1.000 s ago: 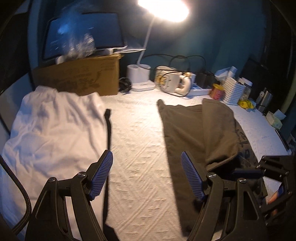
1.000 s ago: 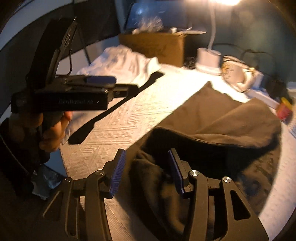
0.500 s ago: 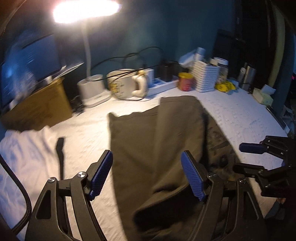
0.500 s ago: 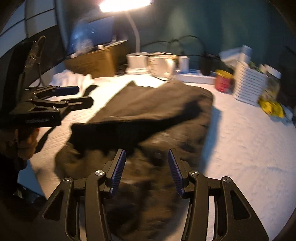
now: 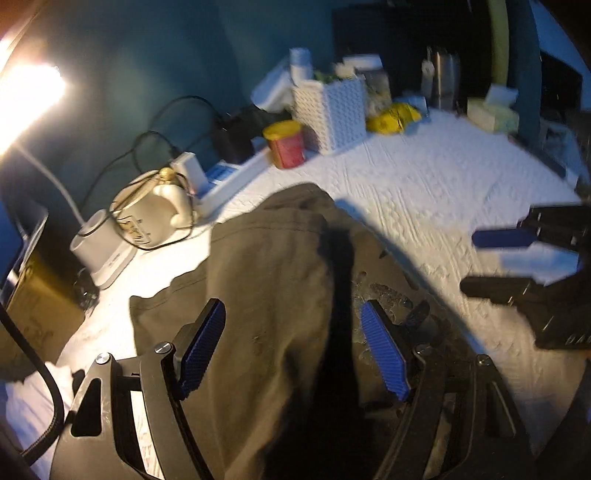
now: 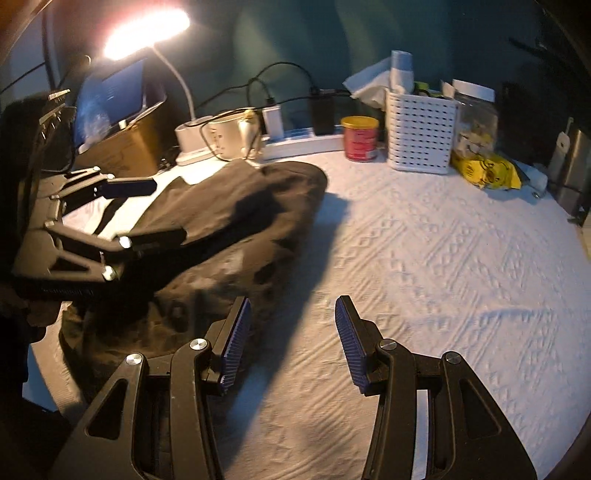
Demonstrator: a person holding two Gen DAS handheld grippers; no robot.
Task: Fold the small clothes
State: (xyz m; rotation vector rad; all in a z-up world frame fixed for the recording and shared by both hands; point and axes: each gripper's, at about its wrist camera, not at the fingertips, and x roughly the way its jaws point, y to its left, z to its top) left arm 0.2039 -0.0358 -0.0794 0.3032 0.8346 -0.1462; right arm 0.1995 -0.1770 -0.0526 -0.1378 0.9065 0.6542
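A dark olive garment [image 5: 269, 280] lies partly folded on the white quilted cloth [image 5: 424, 192]; it also shows in the right wrist view [image 6: 229, 214] at the left. My left gripper [image 5: 291, 350] is open and hovers just over the garment, holding nothing. My right gripper [image 6: 291, 339] is open and empty over the bare cloth [image 6: 443, 258], just right of the garment's edge. The right gripper also shows at the right of the left wrist view [image 5: 517, 258], and the left gripper at the left of the right wrist view [image 6: 122, 210].
Along the back stand a lit desk lamp [image 6: 147, 29], a cream mug [image 6: 229, 136], a power strip [image 6: 303, 142], a red can [image 6: 360, 138], a white perforated basket [image 6: 421, 133], a yellow packet [image 6: 487, 170] and a cardboard box [image 6: 122, 151].
Both grippers have swung to the right. The right gripper has come off the garment and now hangs over bare cloth. The white garment at the left has left the left wrist view.
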